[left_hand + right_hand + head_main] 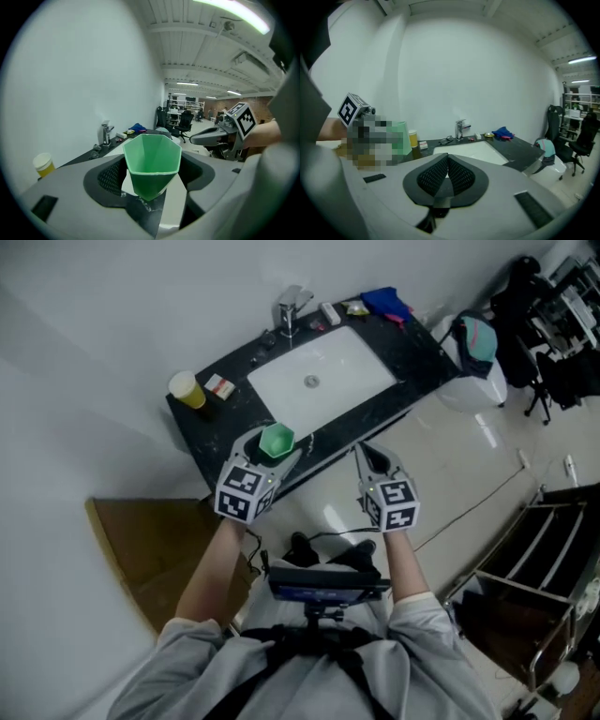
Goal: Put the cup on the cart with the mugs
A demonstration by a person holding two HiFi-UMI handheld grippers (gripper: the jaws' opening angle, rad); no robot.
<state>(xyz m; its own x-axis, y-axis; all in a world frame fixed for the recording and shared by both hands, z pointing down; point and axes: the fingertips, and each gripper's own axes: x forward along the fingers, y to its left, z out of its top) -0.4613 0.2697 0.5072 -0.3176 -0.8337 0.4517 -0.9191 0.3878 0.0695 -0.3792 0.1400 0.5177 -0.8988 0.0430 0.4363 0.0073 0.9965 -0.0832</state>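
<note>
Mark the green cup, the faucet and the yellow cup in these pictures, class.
green cup point(152, 161): left gripper view, on its front wall.
faucet point(289, 311): head view, on its upright body.
yellow cup point(192, 396): head view, on its yellow side.

Metal-framed rack, perhaps the cart, cut off at head view's right edge

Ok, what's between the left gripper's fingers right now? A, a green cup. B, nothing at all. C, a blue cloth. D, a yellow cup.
A: the left gripper view shows the green cup pinched between the fingers of the left gripper, while the yellow cup stands apart on the counter.
</note>
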